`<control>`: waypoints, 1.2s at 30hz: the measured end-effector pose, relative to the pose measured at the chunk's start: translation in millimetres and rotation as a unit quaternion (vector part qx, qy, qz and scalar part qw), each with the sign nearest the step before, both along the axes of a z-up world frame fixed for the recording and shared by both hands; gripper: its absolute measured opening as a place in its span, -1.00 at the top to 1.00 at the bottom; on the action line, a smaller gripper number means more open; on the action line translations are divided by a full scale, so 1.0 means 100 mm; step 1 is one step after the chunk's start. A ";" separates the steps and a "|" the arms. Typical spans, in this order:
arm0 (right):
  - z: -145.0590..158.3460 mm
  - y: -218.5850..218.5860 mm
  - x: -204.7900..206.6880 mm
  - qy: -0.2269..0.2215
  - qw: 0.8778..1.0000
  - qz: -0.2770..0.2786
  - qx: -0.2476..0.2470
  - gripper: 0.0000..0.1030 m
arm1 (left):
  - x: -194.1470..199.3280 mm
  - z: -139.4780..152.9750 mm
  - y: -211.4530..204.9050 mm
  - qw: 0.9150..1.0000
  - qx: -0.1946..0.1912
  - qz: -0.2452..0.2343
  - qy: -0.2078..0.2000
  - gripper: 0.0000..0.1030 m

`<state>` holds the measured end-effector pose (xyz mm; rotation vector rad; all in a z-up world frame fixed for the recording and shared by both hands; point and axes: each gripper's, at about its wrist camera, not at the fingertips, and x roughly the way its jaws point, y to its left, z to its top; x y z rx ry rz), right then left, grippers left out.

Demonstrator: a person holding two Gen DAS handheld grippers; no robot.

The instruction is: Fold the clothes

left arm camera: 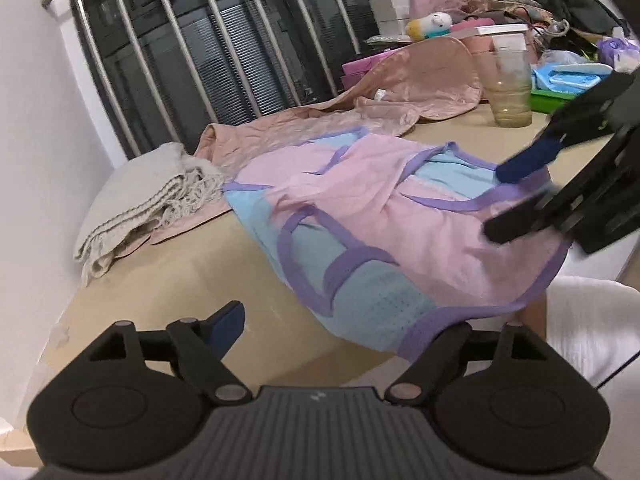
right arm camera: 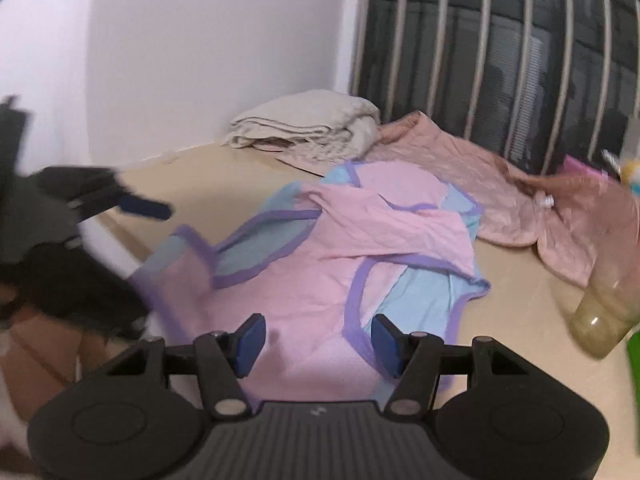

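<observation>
Left wrist view looks across a beige surface [left arm camera: 168,280] where a pink, light-blue and purple-trimmed garment [left arm camera: 360,220] lies crumpled, its near hem hanging just over the front edge. The left gripper [left arm camera: 340,320] sits low at that edge with its jaws spread wide; one blue pad [left arm camera: 226,326] shows on the left, while the other finger is hidden behind the purple hem. Nothing is pinched between them. The right gripper [left arm camera: 516,196] reaches in from the right side, blurred, its jaws apart over the garment's far right edge, one blue-tipped finger above the cloth and a black one lower against the pink fabric.

From the right wrist view, the right gripper [right arm camera: 318,340] has both blue pads parted, with pink fabric and a strip of purple trim lying between them but not clamped. The left gripper [right arm camera: 140,208] appears at the left, blurred, near the garment's lifted corner.

Behind the garment a dusty-pink quilted cloth [left arm camera: 400,88] spreads toward the barred window [left arm camera: 208,40], and a folded cream blanket [left arm camera: 136,200] rests beside it near the wall. A cloudy plastic bottle [left arm camera: 510,84] stands on the right, close to a heap of boxes and a small plush toy [left arm camera: 430,24].
</observation>
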<state>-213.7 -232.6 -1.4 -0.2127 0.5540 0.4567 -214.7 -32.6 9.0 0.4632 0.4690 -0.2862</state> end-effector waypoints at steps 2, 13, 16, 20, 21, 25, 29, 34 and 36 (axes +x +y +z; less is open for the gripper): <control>-0.10 0.10 0.12 0.002 1.000 -0.005 -0.011 0.36 | -0.01 0.00 0.02 1.000 0.000 0.006 0.001 -0.64; -0.22 0.10 0.83 -0.008 0.990 -0.139 -0.010 0.92 | -0.11 0.03 0.10 0.996 -0.018 -0.076 0.051 -0.65; -0.24 0.16 1.05 -0.018 0.988 -0.147 -0.033 0.92 | -0.14 0.09 0.10 0.991 -0.035 -0.114 0.068 -0.65; -0.13 0.10 1.07 -0.015 0.988 -0.147 -0.043 0.75 | 0.05 0.36 0.33 0.990 -0.081 -0.101 0.058 -0.69; -0.05 0.06 0.97 -0.023 0.989 -0.145 -0.028 0.54 | 0.20 0.43 0.40 0.993 -0.080 -0.073 0.046 -0.73; 0.07 0.05 0.61 -0.020 0.993 -0.115 0.029 0.22 | 1.06 0.69 0.55 0.993 -0.108 0.023 0.045 -0.77; -0.12 0.27 0.48 0.018 0.995 -0.084 0.042 0.41 | 2.11 0.76 0.46 0.977 -0.164 0.083 0.110 -0.74; -0.21 0.25 0.49 0.027 0.992 -0.109 0.062 0.47 | 3.14 0.57 0.16 0.958 -0.155 0.179 0.162 -0.43; -0.22 0.25 0.48 0.023 0.993 -0.106 0.053 0.47 | 3.39 0.46 0.05 0.958 -0.130 0.209 0.149 -0.37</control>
